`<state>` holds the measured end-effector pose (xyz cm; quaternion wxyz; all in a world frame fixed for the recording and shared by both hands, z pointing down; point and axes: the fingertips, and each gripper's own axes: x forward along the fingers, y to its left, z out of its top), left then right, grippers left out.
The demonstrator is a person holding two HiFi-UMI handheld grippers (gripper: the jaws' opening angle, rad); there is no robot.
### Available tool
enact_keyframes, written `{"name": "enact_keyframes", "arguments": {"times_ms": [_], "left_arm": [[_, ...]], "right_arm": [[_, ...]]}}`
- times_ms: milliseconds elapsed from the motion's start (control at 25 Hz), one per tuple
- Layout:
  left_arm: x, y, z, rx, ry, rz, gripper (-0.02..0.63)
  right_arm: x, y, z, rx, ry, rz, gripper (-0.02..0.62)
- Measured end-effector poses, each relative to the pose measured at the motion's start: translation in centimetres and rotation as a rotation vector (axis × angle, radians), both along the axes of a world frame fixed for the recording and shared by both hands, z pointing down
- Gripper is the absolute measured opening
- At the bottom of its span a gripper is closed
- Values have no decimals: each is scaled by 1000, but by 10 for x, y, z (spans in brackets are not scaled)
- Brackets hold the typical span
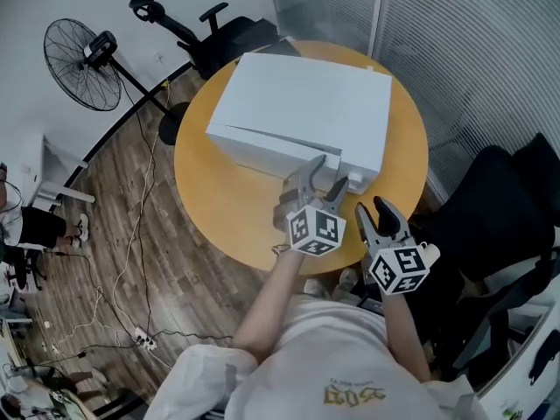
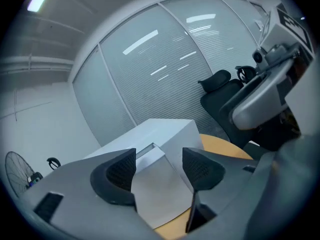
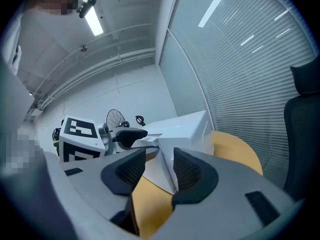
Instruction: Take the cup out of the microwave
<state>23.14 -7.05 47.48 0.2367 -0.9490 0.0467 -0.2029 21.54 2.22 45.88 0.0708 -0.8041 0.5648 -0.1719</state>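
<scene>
A white microwave [image 1: 302,112] stands on a round yellow table [image 1: 219,208]; the cup is not in view. My left gripper [image 1: 324,175] is at the microwave's near right front corner. Its jaws are open, and in the left gripper view [image 2: 159,166] a white edge of the microwave [image 2: 160,134] shows between the pads without touching them. My right gripper [image 1: 374,210] hangs open and empty by the table's near right rim. In the right gripper view [image 3: 159,166] it looks at the microwave [image 3: 185,126], with the left gripper [image 3: 125,134] to its left.
A black office chair [image 1: 490,208] is close on the right, and another [image 1: 219,38] stands behind the table. A floor fan [image 1: 83,64] and cables [image 1: 131,261] are on the wooden floor to the left. Glass walls with blinds [image 1: 472,51] close off the far right.
</scene>
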Motion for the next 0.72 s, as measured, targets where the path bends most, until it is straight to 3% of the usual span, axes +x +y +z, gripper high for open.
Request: {"name": "enact_keyframes", "arguments": {"times_ms": [440, 720], "left_arm": [[15, -1, 13, 241, -118, -36, 298], [18, -8, 17, 288, -159, -32, 295]], "right_arm": [[27, -5, 9, 25, -25, -86, 169], [29, 0, 11, 27, -51, -91, 167]]}}
